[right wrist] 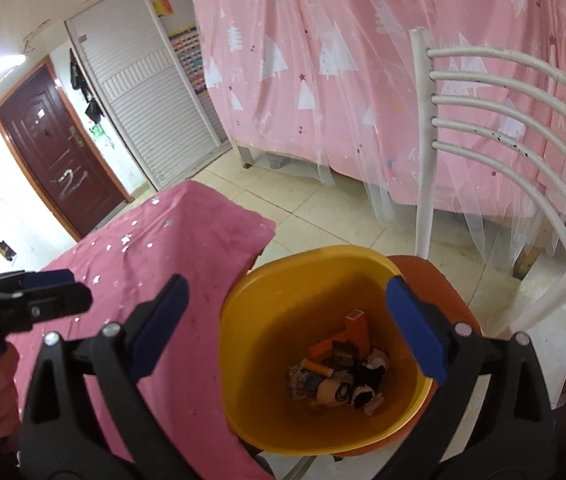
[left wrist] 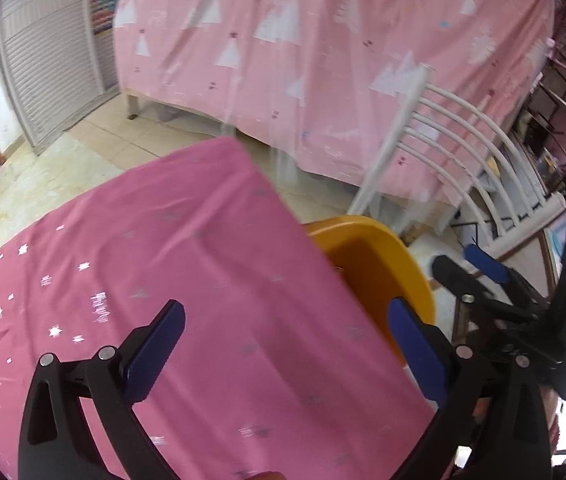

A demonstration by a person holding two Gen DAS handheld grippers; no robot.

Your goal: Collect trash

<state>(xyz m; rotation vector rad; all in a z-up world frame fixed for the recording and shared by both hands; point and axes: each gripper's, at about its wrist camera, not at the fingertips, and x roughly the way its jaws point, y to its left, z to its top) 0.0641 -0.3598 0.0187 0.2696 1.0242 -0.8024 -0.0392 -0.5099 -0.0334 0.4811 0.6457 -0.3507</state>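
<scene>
A yellow bin (right wrist: pixel 267 304) stands on the orange seat of a white chair (right wrist: pixel 423 152) beside a table with a pink cloth (right wrist: pixel 171 232). Several pieces of trash (right wrist: pixel 343 376) lie at its bottom: small boxes, wrappers, crumpled bits. My right gripper (right wrist: pixel 287 320) is open and empty above the bin's mouth. My left gripper (left wrist: pixel 287 348) is open and empty over the pink cloth (left wrist: pixel 203 280), next to the bin's rim (left wrist: pixel 367 232). The right gripper also shows in the left wrist view (left wrist: pixel 471 264), at the right. The left gripper shows in the right wrist view (right wrist: pixel 43 288), at the left.
A bed draped in a pink tree-print sheet (right wrist: pixel 363 60) and sheer netting stands behind the chair. White slatted closet doors (right wrist: pixel 143 100) and a dark red door (right wrist: pixel 51 140) are at the back left. The floor (right wrist: pixel 323 208) is pale tile.
</scene>
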